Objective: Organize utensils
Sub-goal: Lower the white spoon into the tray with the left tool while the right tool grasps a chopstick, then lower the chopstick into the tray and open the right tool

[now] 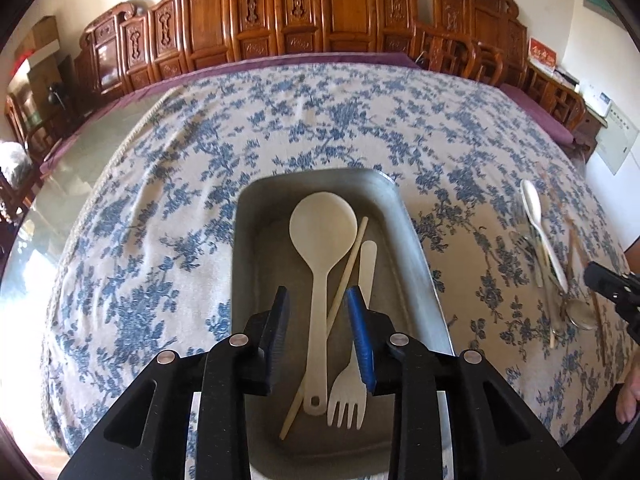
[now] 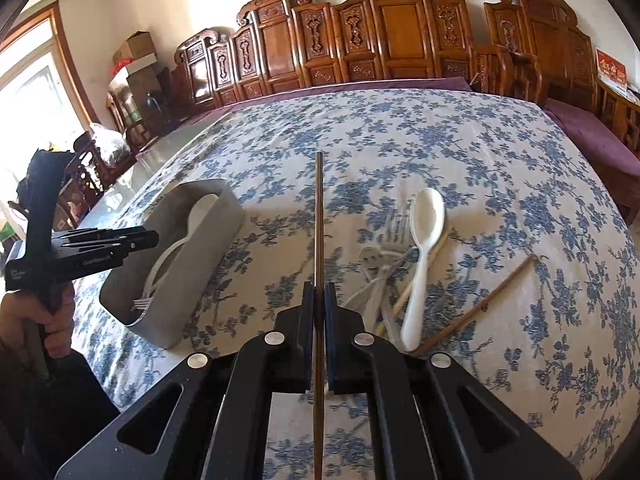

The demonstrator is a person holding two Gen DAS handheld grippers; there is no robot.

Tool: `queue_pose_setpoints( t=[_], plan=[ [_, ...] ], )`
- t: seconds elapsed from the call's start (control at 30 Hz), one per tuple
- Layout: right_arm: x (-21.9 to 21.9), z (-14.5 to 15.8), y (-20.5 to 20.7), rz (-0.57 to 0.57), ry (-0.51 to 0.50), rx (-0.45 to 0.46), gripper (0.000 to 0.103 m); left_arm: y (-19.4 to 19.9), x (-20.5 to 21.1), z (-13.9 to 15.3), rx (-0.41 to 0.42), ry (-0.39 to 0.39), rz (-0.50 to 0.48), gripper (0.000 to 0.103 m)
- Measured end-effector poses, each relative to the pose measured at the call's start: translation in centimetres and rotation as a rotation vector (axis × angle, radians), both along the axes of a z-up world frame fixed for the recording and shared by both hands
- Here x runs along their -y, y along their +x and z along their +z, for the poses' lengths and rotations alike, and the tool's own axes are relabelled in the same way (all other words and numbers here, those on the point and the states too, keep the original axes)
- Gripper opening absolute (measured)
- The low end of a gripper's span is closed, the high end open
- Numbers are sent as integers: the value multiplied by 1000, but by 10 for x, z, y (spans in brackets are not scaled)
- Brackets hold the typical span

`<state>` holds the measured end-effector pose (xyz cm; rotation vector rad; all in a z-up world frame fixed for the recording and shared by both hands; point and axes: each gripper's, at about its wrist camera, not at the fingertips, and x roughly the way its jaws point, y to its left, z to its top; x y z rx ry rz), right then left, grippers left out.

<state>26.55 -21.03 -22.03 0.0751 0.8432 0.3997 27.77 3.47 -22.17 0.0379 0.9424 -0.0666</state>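
Right gripper jaws clamped on a dark chopstick, lifted above table. Left gripper jaws open, empty, over metal tray. Mid-transfer; next: carry chopstick left into tray, release beside ladle.

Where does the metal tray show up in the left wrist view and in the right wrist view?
Left wrist: the tray sits centre, below the open left gripper, holding a ladle, fork and chopstick.
Right wrist: the tray sits at left, beside the left gripper.
Shared landmark: the carved wooden chairs behind the table.
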Motion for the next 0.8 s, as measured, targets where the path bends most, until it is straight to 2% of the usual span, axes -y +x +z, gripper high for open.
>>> queue_pose_setpoints(
  t=[0.37,0.47,0.8],
  plan=[
    [-62,20,4,100,-11,1,6,-15,-25,20,53,-26,5,29],
    [-81,24,8,125,3,0,6,-15,-32,19,58,-26,20,34],
    [-148,24,35,183,51,-32,6,-18,-56,17,62,-35,53,34]
  ],
)
